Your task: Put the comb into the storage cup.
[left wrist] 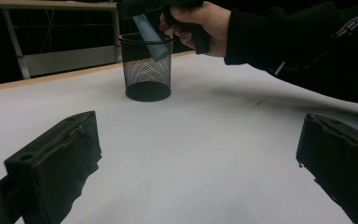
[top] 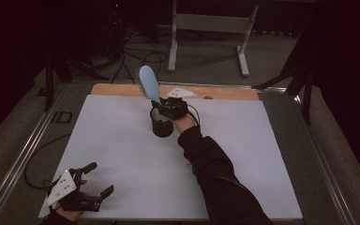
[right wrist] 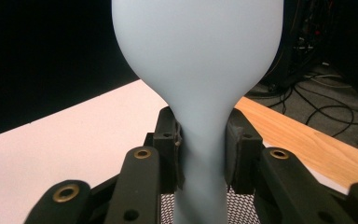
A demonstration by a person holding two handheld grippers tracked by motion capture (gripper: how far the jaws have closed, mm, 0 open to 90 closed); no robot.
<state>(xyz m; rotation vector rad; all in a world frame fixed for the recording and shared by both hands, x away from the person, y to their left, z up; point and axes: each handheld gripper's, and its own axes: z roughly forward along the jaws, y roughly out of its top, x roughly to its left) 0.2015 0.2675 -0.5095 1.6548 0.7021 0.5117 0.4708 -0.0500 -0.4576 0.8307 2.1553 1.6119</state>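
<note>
Brush handle is in the cup, but you have not let go

Your right gripper has its fingers pressed on the thin neck of the light blue hairbrush. The brush leans toward 11 o'clock, with its handle end already inside the black mesh cup, near the middle of the bench. I judge the placing almost finished: what is left is to lower the brush until it rests in the cup, then release it. Your left gripper waits at 7 o'clock on the bench, fingers wide and holding nothing.
</note>
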